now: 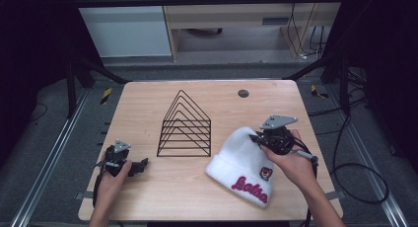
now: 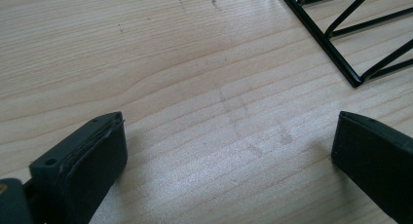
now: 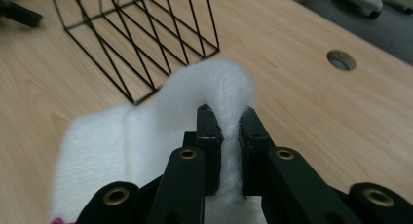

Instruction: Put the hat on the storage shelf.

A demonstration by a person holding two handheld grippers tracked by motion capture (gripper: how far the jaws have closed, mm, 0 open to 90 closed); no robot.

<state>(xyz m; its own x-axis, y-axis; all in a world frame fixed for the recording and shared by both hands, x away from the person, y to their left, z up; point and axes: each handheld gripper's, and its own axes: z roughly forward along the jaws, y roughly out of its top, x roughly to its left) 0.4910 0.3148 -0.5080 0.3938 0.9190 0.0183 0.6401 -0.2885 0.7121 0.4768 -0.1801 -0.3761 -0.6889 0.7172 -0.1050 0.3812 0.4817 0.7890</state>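
Note:
A white knitted beanie [image 1: 240, 160] with red lettering and a small badge on its cuff lies at the table's front right. My right gripper [image 1: 260, 138] is shut on the crown of the beanie [image 3: 214, 87], pinching a fold of white fabric that bulges up between the black jaws. The crown end is lifted off the wood while the cuff rests on it. My left gripper [image 1: 142, 164] lies at the front left, held by a hand. Its jaws stand wide apart over bare wood in the left gripper view, open [image 2: 229, 151], with nothing between them.
A black wire triangular rack [image 1: 185, 126] stands mid-table, just left of the beanie, and its corner [image 2: 358, 80] lies close to my left gripper. A round cable hole [image 1: 243, 93] sits at the back right. Cables trail off the table's right edge.

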